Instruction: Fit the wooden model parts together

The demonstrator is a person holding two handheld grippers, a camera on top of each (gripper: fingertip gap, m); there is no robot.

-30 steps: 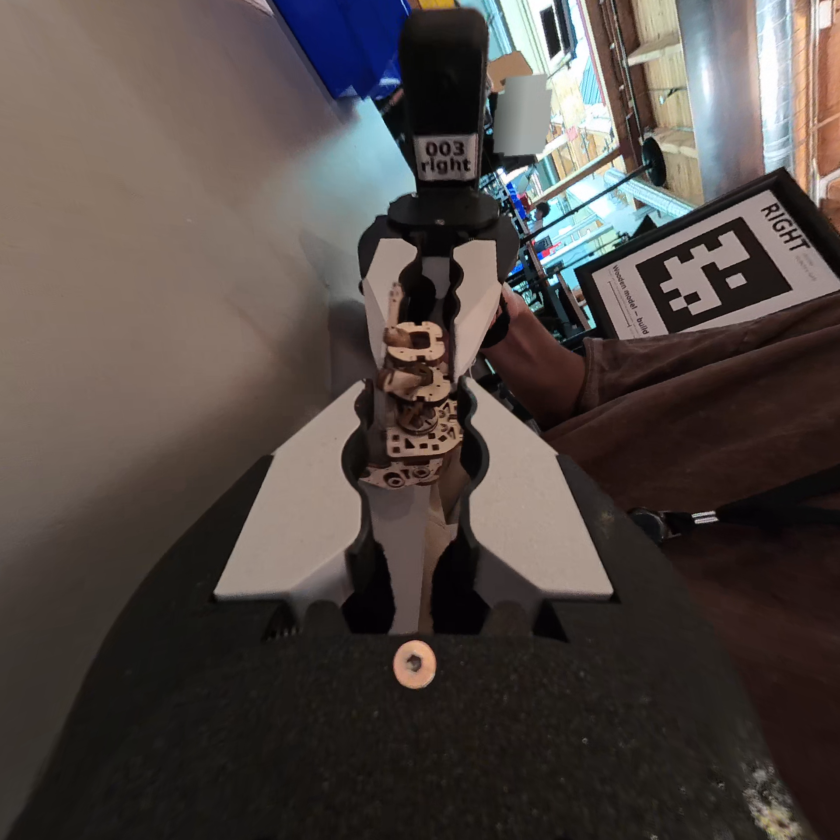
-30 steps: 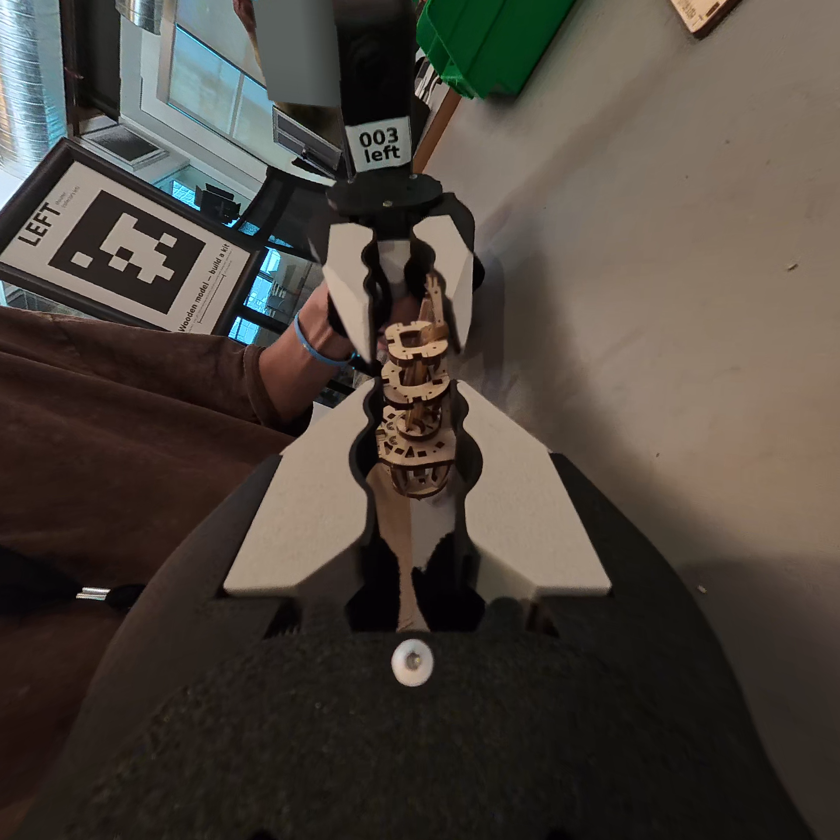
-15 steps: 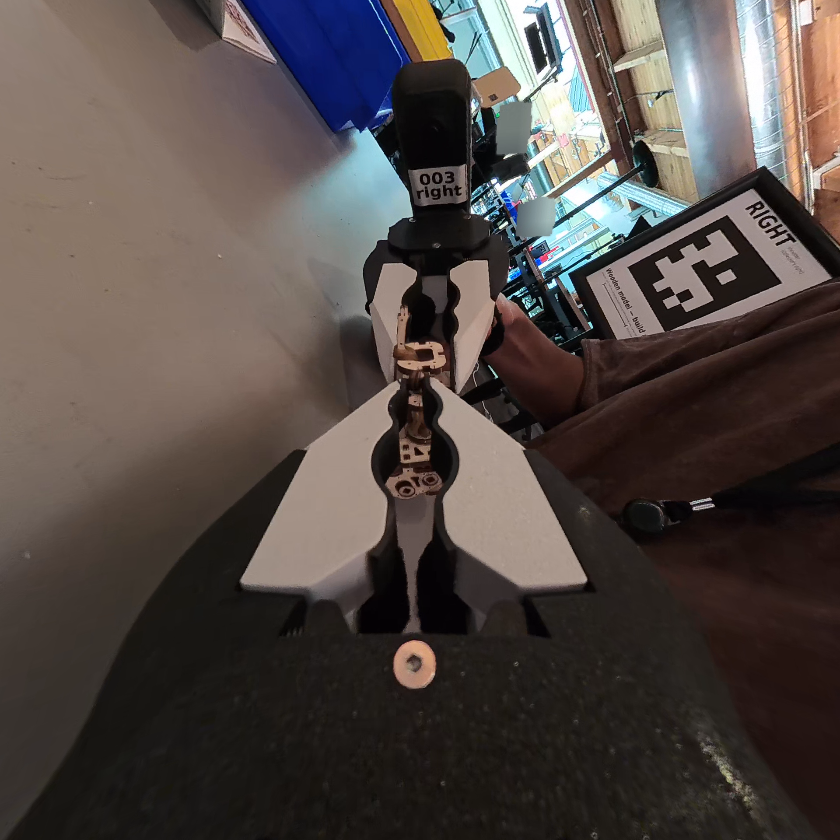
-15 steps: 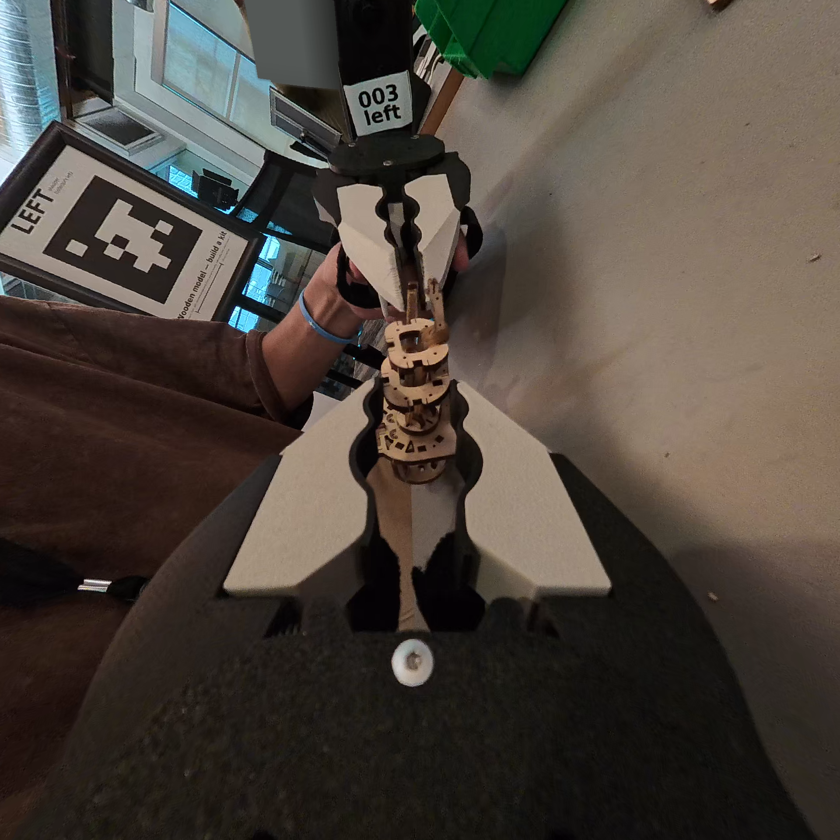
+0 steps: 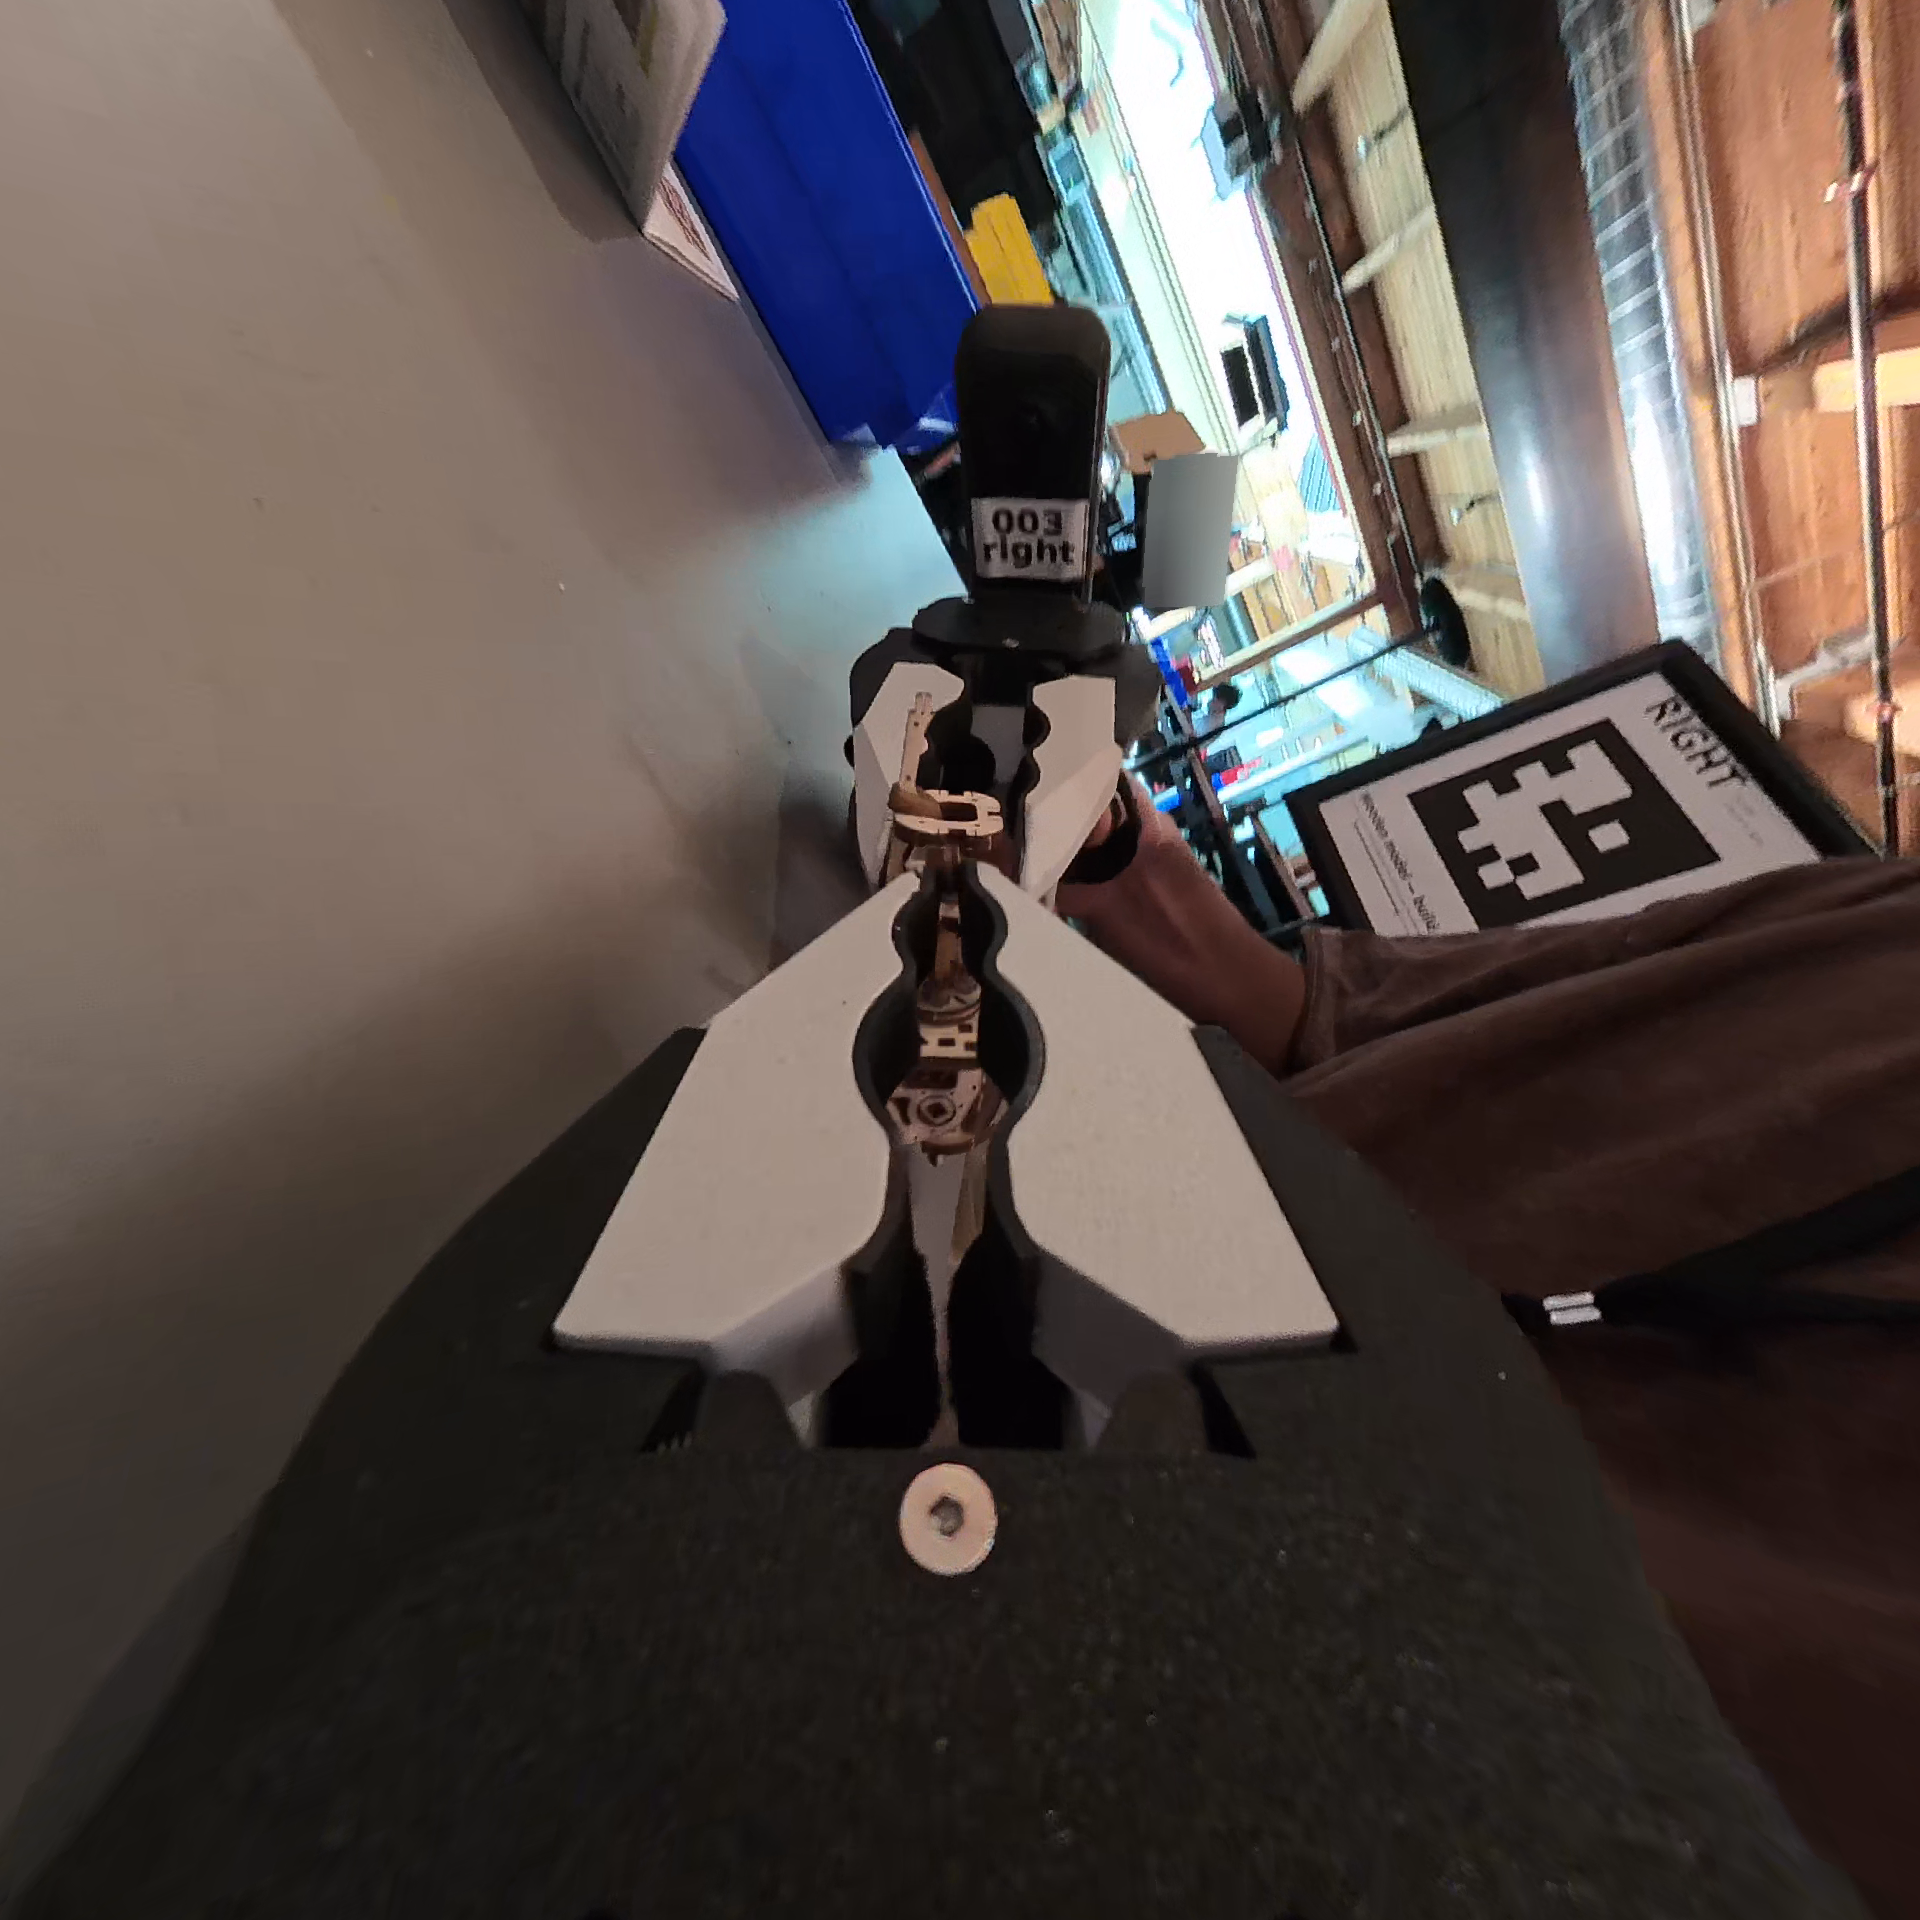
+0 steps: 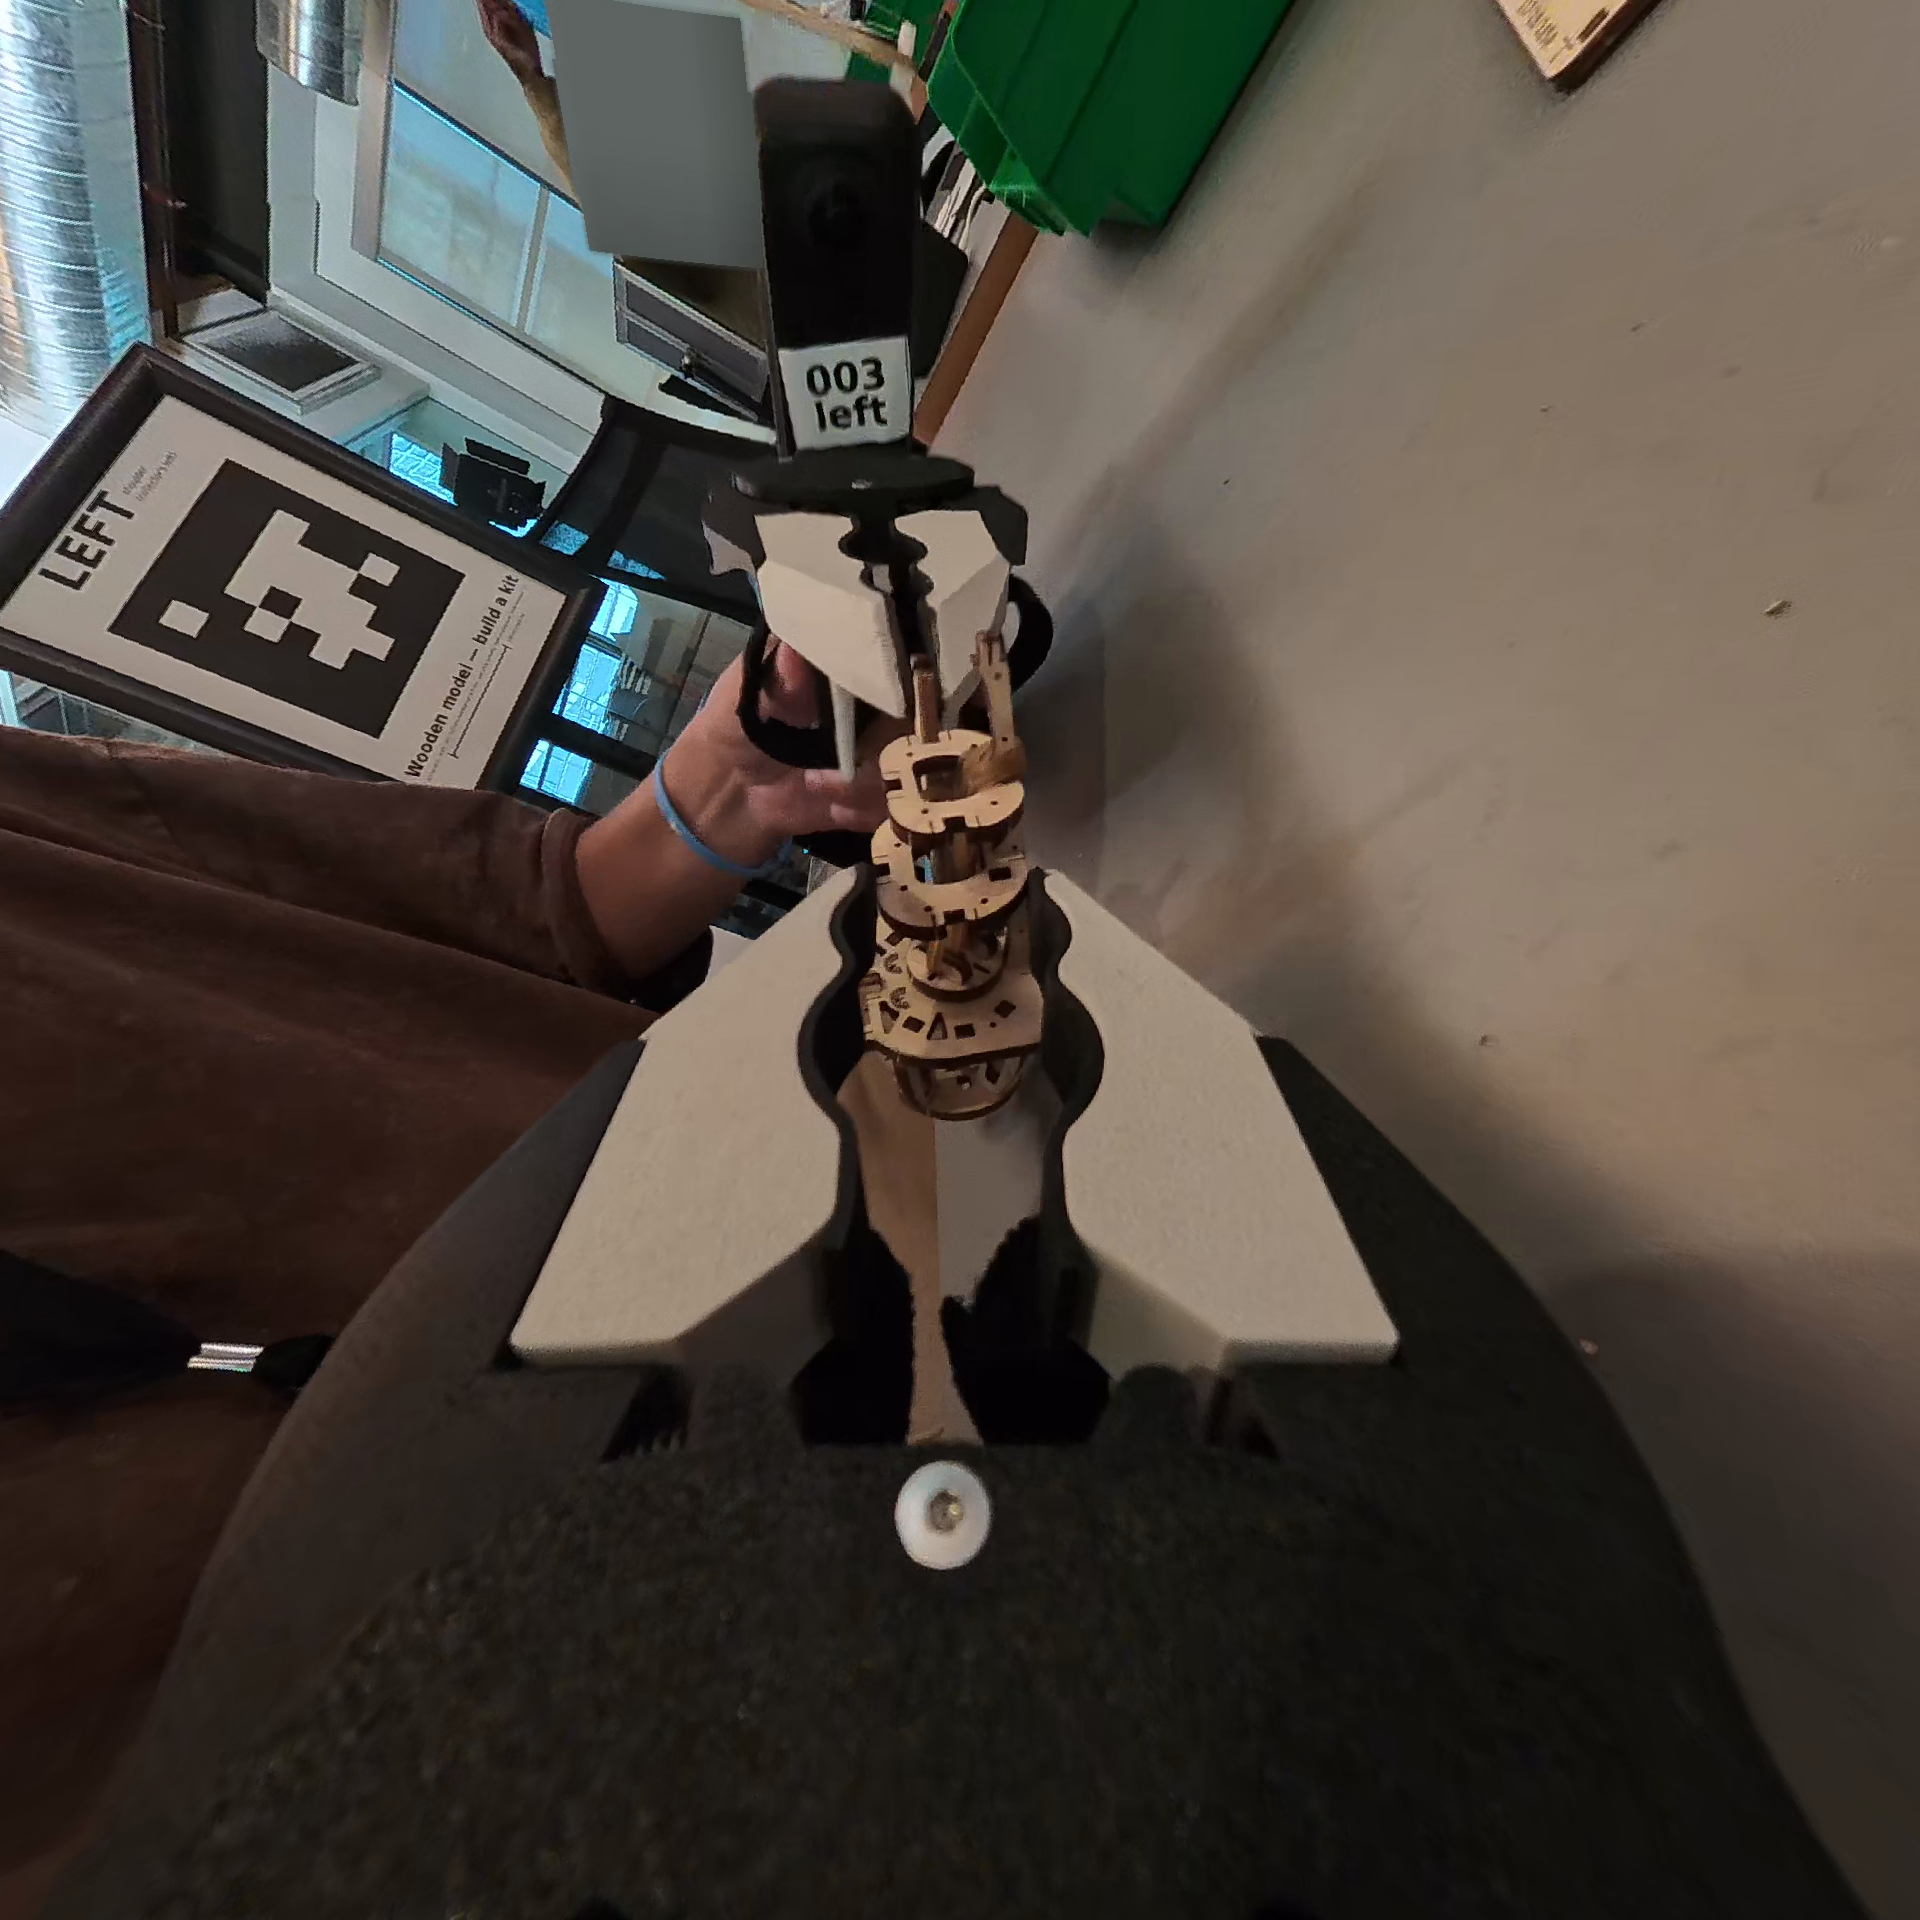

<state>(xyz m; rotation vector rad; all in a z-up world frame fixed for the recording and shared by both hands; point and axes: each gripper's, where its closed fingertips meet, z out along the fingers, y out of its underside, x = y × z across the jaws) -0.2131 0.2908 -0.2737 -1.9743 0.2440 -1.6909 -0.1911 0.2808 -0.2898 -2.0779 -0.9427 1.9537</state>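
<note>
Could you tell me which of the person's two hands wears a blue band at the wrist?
The left hand, holding the left gripper: a thin blue band circles its wrist; the right hand's wrist is bare.

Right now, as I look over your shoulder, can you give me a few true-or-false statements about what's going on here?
1. The right gripper has its jaws clamped on the wooden model. True.
2. The left gripper has its jaws spread wide open. False: they are drawn nearly together, at the thin sticks on the model's far end.
3. Both grippers point the same way. False: they face each other, tip to tip, with the model between them.
4. A green bin sits at the far edge of the grey table. True.
5. The person's sleeve is blue. False: it is brown; only the wristband is blue.
</note>
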